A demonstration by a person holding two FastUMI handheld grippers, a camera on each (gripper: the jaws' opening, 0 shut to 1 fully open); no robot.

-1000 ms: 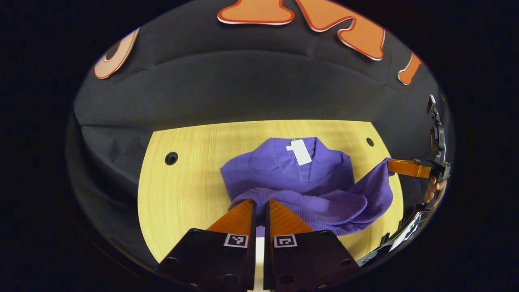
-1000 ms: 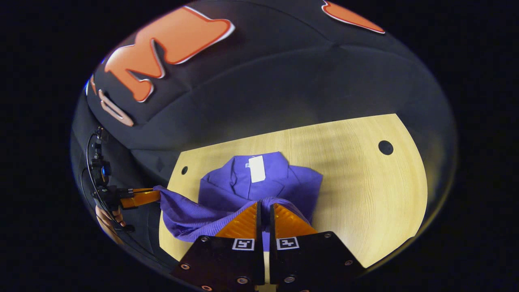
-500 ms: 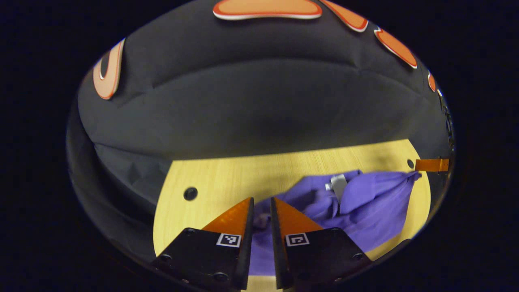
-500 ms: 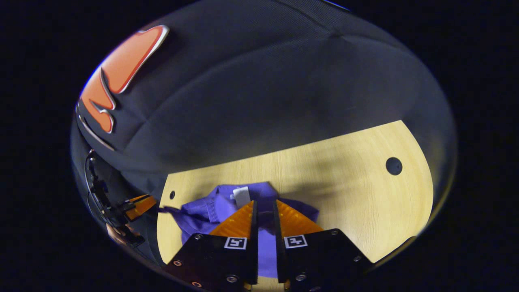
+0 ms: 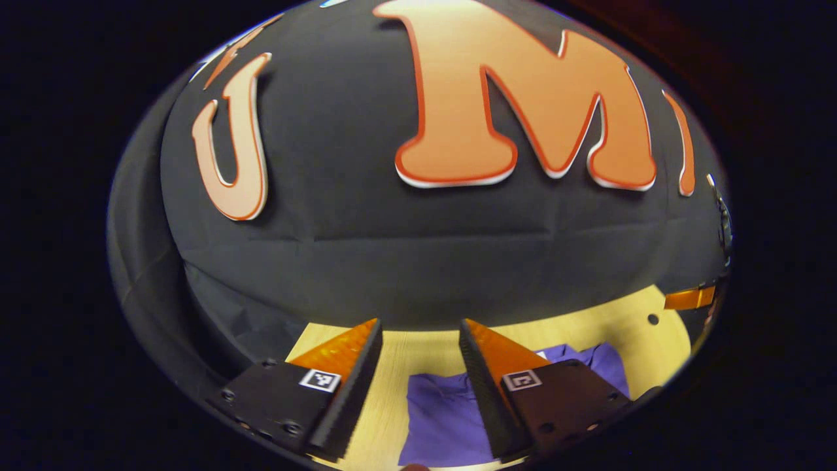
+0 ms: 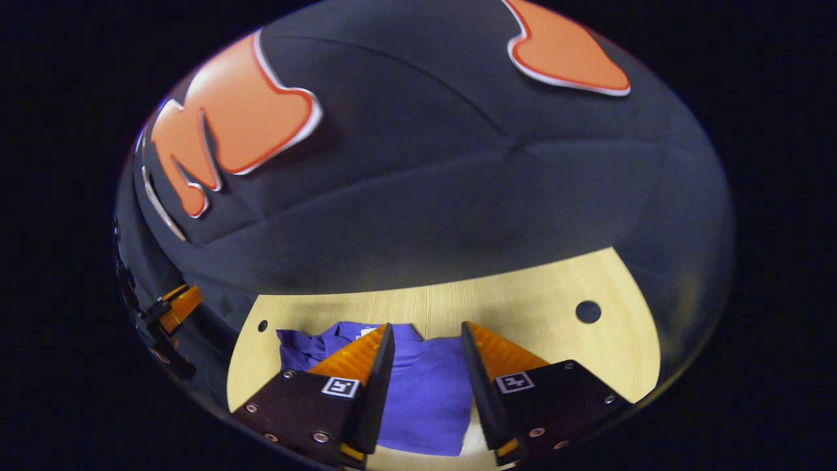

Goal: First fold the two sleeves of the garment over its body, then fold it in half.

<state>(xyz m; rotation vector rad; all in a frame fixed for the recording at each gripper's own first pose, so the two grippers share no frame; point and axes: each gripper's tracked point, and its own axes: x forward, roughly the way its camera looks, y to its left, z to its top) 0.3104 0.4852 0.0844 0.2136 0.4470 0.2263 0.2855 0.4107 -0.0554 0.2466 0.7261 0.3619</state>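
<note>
Garment (image 6: 425,392) lies folded, purple.

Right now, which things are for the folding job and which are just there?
For the job:
purple garment, lying on the table
left gripper, open
right gripper, open

Just there:
wooden table
round holes in the table
</note>
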